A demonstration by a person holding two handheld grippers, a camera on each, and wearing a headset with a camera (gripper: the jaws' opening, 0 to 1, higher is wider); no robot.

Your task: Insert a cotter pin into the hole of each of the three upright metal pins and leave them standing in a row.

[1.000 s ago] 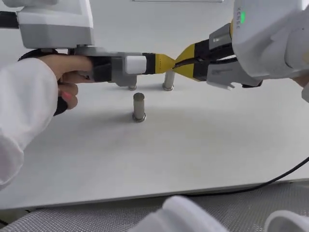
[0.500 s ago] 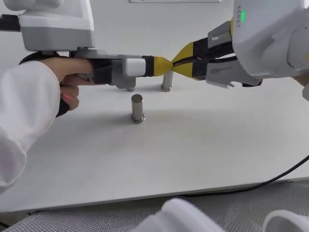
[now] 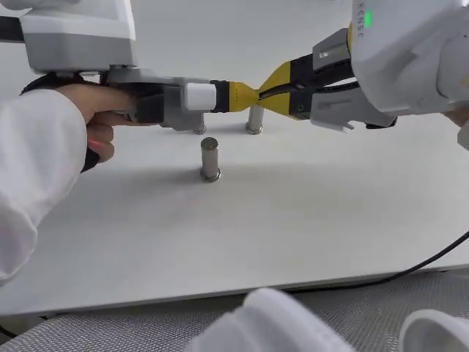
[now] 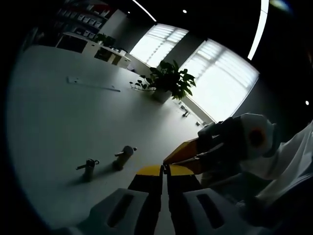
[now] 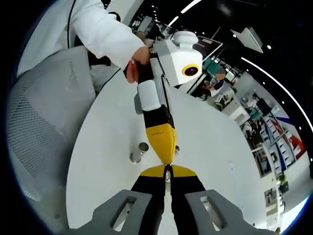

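Plainly, the left tool (image 3: 253,97) reached in from the left of the head view and the right tool (image 3: 267,94) from the upper right. Their yellow tips met point to point above the middle of the frame, over the white worktop (image 3: 308,220). In the left gripper view the left tool's jaws lay together, with only a thin dark seam between them. In the right gripper view the right tool's jaws were likewise drawn together at the tips. A small grey sliver showed there, too small to identify. Both tools hung clear of the pins. A short silver cylindrical metal pin (image 3: 210,158) stood upright alone left of centre in the head view, nearest the camera. Behind it, a second silver metal pin (image 3: 254,119) stood directly under the meeting tips. A third silver metal pin (image 3: 200,129) was mostly hidden behind the left tool's grey body. A hand in a white sleeve (image 3: 102,117) gripped the left tool at the frame's left edge.
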